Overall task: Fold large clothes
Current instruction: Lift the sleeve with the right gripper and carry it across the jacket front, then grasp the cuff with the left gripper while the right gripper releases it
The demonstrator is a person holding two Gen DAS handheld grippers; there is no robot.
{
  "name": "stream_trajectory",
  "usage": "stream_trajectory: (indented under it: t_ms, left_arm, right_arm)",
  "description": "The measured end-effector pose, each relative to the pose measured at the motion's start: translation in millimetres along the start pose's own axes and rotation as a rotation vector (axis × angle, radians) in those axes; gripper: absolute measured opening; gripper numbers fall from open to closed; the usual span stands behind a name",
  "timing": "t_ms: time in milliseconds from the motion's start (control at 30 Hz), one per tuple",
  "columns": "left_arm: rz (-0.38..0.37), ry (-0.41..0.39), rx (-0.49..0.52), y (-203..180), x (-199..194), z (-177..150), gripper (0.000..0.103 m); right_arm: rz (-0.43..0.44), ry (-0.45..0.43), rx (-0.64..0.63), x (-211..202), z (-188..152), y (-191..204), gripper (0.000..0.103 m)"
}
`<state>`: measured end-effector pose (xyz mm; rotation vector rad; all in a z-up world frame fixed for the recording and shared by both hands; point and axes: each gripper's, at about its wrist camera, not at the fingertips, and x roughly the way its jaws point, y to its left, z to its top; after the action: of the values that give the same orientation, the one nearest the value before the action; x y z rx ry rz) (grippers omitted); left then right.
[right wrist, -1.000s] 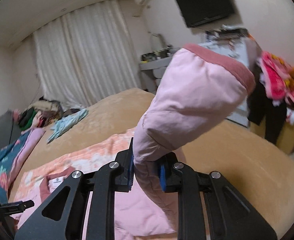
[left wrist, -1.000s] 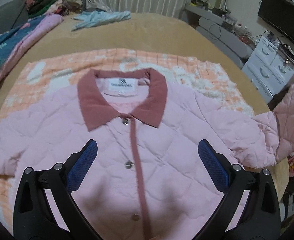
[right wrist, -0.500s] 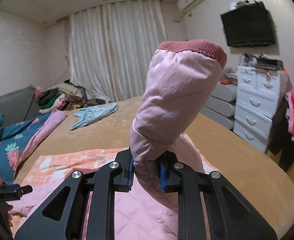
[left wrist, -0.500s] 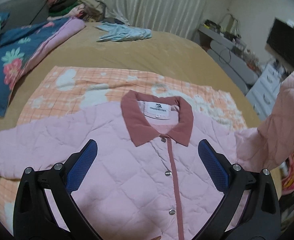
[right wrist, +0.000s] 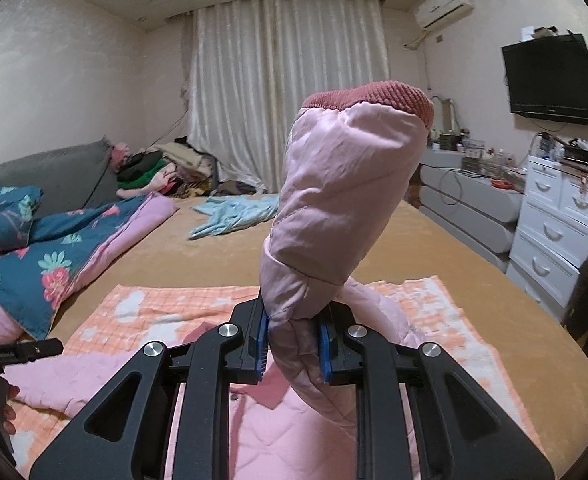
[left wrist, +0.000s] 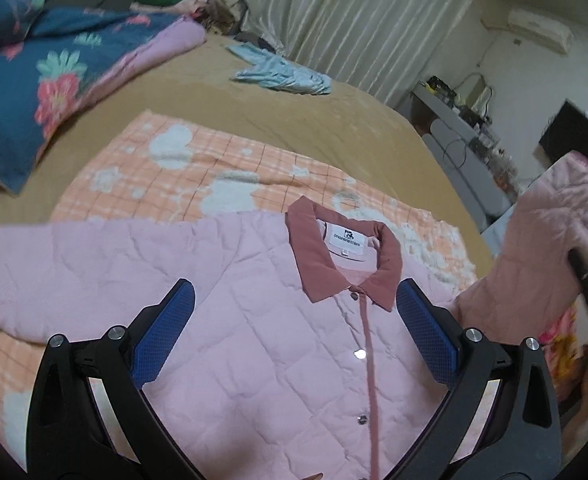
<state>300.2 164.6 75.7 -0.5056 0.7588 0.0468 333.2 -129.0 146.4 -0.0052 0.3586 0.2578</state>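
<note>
Sleeve (right wrist: 346, 200) rising higher, right gripper (right wrist: 291, 344) clamping it; left gripper (left wrist: 294, 336) gaping; jacket (left wrist: 253, 320) lying unfolded.

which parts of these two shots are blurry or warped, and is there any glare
Left wrist view: heavy fisheye bend, dark corners; the lifted sleeve and the right edge smear with motion blur, while the collar and the open left claw stay sharp.
Right wrist view: sharper overall; walls and curtain bow outward; the cuff is crisp; soft indoor light, no harsh glare, only small glints on the right claw bolts.
</note>
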Motion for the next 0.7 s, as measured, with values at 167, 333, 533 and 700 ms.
stream_trajectory:
  t_ms: [167,333,533,700]
  left_arm:
    - [-0.031,0.000,-0.058,26,-2,1,0.095]
    - [-0.038,0.019,-0.116,51,5,-2,0.095]
    - [-0.048,0.051,-0.213,86,18,-7,0.095]
    - [-0.072,0.078,-0.271,105,31,-15,0.095]
  right_arm:
    - [0.038,0.035,-0.045,20,-11,33,0.018]
    - [0.074,0.083,-0.074,40,-33,59,0.018]
    - [0.110,0.147,-0.133,69,-66,101,0.018]
    - [0.128,0.211,-0.198,91,-101,132,0.019]
